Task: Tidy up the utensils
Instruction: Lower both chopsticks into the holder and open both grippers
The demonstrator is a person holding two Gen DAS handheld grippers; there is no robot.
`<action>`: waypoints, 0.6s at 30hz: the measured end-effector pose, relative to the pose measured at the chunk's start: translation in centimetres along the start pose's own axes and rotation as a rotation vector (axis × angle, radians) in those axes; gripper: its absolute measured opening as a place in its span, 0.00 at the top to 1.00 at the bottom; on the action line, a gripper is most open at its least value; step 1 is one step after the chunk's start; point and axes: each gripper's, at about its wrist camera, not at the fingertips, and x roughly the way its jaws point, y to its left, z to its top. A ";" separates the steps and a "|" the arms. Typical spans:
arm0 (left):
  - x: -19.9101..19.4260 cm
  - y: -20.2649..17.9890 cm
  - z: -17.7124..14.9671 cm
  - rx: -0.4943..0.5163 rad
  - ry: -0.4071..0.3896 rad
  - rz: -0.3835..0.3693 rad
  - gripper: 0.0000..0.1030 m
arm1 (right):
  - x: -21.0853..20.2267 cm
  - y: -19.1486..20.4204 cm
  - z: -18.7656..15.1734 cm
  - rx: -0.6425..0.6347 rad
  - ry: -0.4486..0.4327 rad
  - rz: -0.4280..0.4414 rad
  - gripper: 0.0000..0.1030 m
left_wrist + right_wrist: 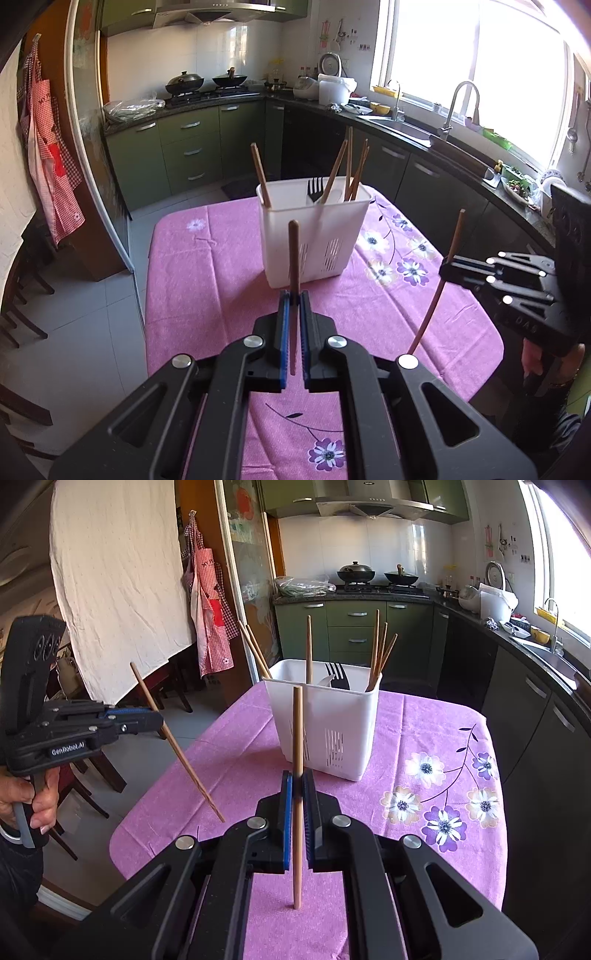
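The white caddy (pixel 314 236) hides the lower ends of its chopsticks (pixel 354 166).

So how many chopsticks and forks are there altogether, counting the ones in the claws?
Chopsticks held: 2, one in the left claw and one in the right claw
Chopsticks in the white holder: 6, as best I can tell
Black fork: 1
Total: 9

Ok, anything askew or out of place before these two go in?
Nothing spilled or damaged. Each tool holds one chopstick: the left tool grips its chopstick upright, the right tool likewise. In the white caddy the chopsticks lean scattered across compartments, with a black fork among them.
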 end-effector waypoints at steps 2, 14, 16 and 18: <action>-0.3 -0.2 1.1 0.010 -0.010 -0.012 0.95 | 0.1 -0.1 0.0 0.002 0.000 0.002 0.94; -4.2 -1.8 11.9 0.074 -0.157 -0.013 0.95 | 0.4 -1.4 0.0 0.034 -0.006 0.012 0.94; -4.5 -2.1 13.4 0.077 -0.182 -0.008 0.95 | 0.4 -1.7 0.0 0.037 -0.006 0.013 0.94; -4.4 -2.3 14.9 0.077 -0.206 -0.006 0.95 | 0.4 -1.8 0.0 0.042 -0.007 0.015 0.94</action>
